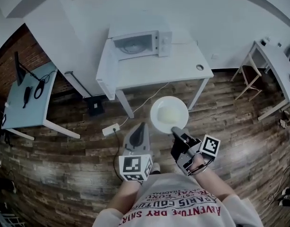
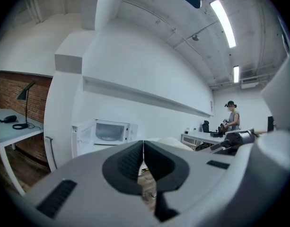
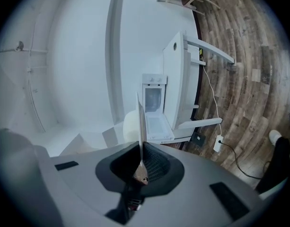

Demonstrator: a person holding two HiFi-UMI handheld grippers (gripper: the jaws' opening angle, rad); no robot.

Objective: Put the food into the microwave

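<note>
A white plate with pale food on it hangs over the wooden floor in front of the white table. My right gripper is shut on its near rim. In the right gripper view the plate shows edge-on between the pads of the right gripper. My left gripper is beside the plate's left, shut and empty, as the left gripper shows in its own view. The white microwave stands at the table's back, its door swung open.
A light blue desk with a lamp and cables stands at the left by a brick wall. A power strip and its cable lie on the floor near the table leg. Another table and a stool are at the right. A person stands far off.
</note>
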